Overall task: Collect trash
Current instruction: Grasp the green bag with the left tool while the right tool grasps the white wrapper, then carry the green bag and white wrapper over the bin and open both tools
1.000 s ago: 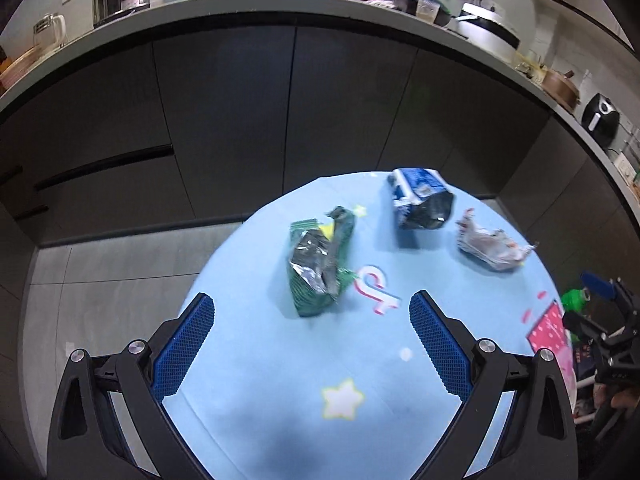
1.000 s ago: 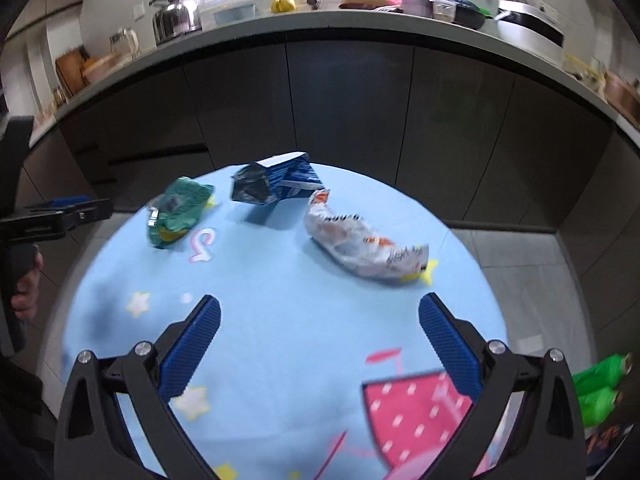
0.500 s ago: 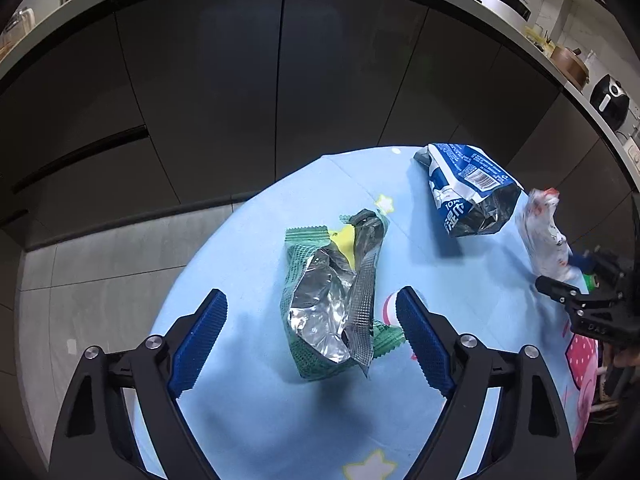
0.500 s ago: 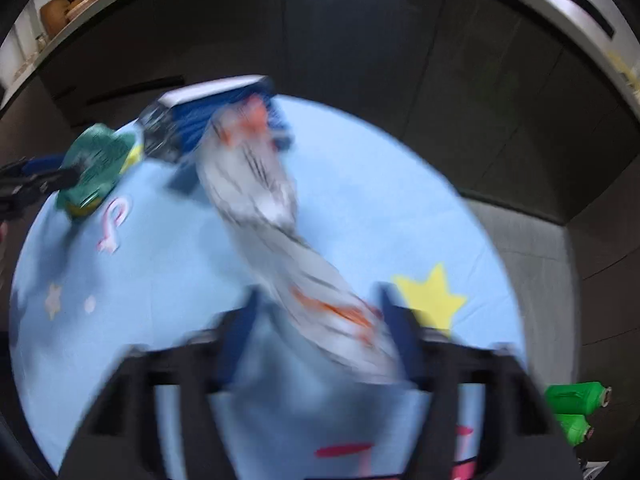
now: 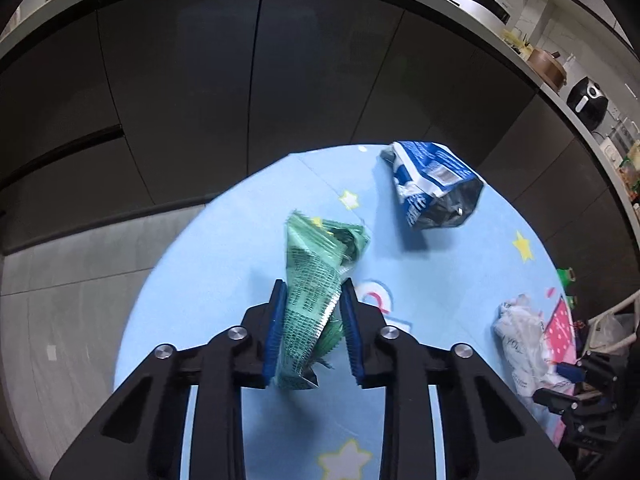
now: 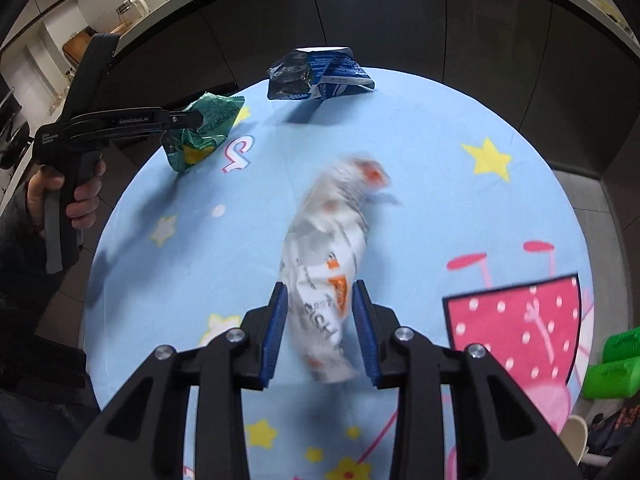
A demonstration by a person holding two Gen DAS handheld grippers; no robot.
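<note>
The round table with its light-blue starred cloth fills both views, nearer than a second ago, when both grippers hung wide open above it. At the centre of the left wrist view, the left gripper now has its blue pads closing on the green snack bag, which has gone from lying flat to standing pinched up between them. In the right wrist view the right gripper is closing on the white and orange wrapper, drawn in from twelve o'clock to between its pads. The blue bag lies untouched at one o'clock in the left view. A hand grips the left tool's handle at nine o'clock.
</note>
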